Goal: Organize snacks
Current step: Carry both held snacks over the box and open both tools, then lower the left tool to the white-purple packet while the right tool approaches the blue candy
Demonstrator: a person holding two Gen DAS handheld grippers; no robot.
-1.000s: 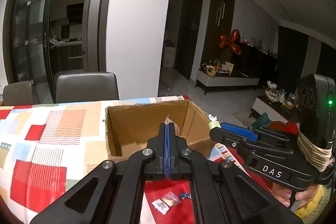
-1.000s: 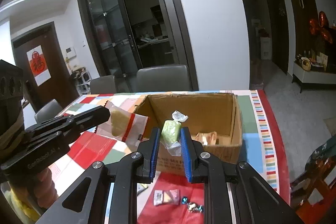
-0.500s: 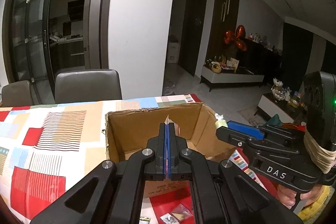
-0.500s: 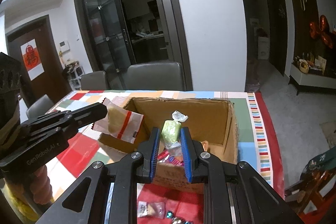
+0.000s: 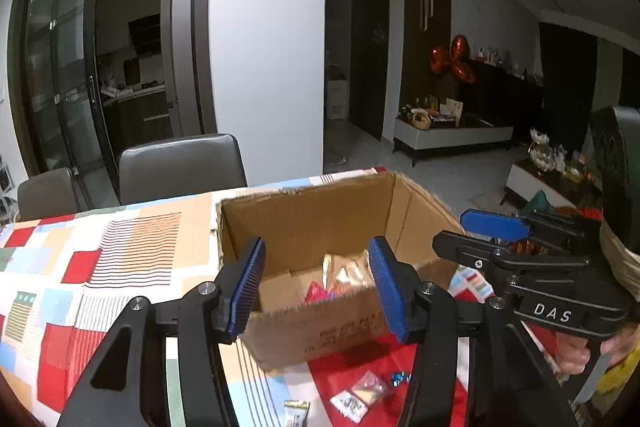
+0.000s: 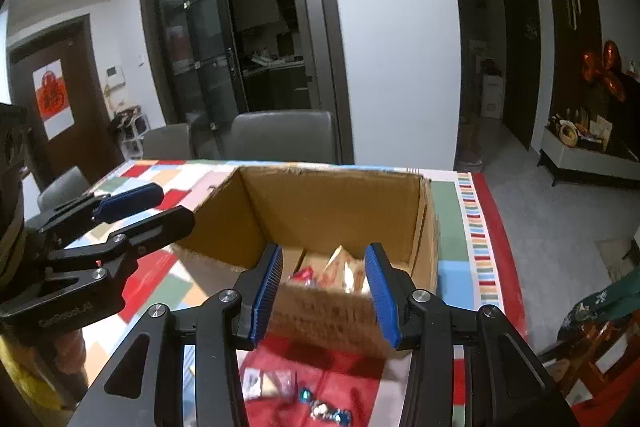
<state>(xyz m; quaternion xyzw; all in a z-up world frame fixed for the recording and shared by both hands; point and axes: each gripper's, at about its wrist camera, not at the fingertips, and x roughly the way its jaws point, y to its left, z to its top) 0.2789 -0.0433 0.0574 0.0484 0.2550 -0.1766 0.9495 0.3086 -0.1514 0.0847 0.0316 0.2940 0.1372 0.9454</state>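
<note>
An open cardboard box (image 5: 304,215) (image 6: 332,203) stands on the patterned tablecloth. Several snack packets (image 5: 344,275) (image 6: 340,271) lie inside it, gold and red ones. My left gripper (image 5: 316,279) is open and empty just before the box's near wall. My right gripper (image 6: 324,287) is open and empty over the near wall too. Each gripper shows in the other's view: the right one (image 5: 500,239) at the box's right, the left one (image 6: 132,207) at its left. Small snack packets (image 5: 360,393) (image 6: 268,383) and wrapped candies (image 6: 328,413) lie on the cloth before the box.
The table (image 5: 100,259) has a colourful checked cloth. Grey chairs (image 5: 180,163) (image 6: 284,135) stand at its far side. The table's right edge (image 6: 496,227) drops to a tiled floor. A small packet (image 5: 296,411) lies near the front edge.
Both grippers have opened. The left let go of its flat white and red packet and the right let go of its green packet; neither packet shows clearly now.
</note>
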